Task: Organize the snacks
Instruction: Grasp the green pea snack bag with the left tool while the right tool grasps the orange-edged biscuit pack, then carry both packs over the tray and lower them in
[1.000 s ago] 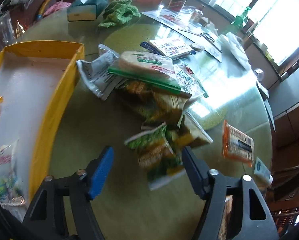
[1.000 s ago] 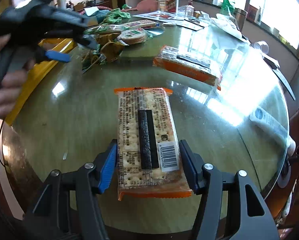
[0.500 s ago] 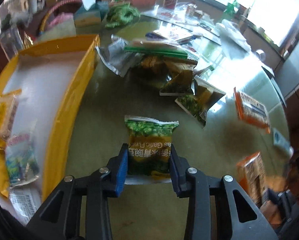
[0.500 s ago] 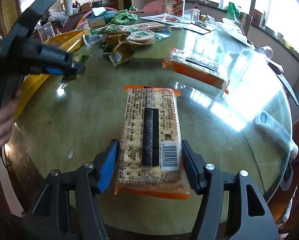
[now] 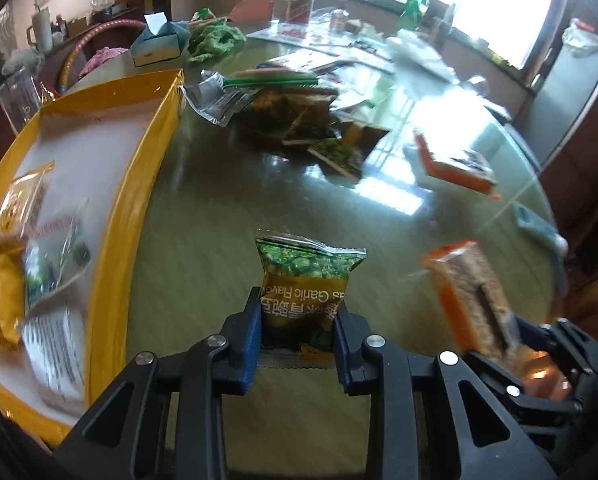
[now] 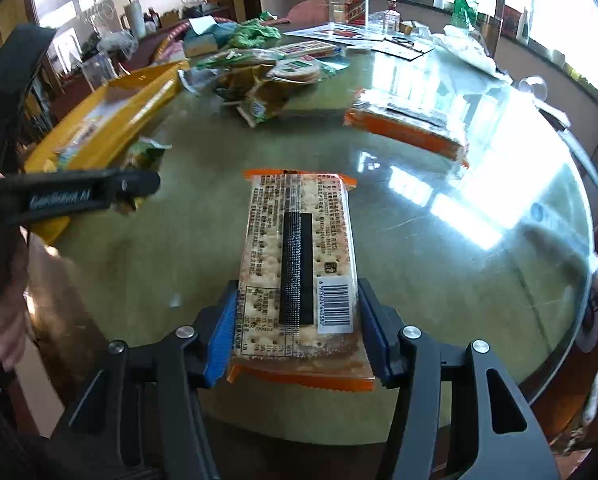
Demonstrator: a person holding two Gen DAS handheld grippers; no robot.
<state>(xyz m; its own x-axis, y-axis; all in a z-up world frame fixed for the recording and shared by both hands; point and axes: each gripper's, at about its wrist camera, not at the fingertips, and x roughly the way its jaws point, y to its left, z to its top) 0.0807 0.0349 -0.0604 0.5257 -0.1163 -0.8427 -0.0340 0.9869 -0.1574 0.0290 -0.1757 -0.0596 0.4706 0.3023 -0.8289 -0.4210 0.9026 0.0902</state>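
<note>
Both jaws closing: left gripper pinching pea packet, right gripper pinching cracker pack.

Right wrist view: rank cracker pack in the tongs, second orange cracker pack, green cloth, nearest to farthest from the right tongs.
1. Cracker pack: between the closing right tongs.
2. Second orange cracker pack: mid-table, ahead and to the right.
3. Green cloth: far side of the table, ahead and to the left.
</note>
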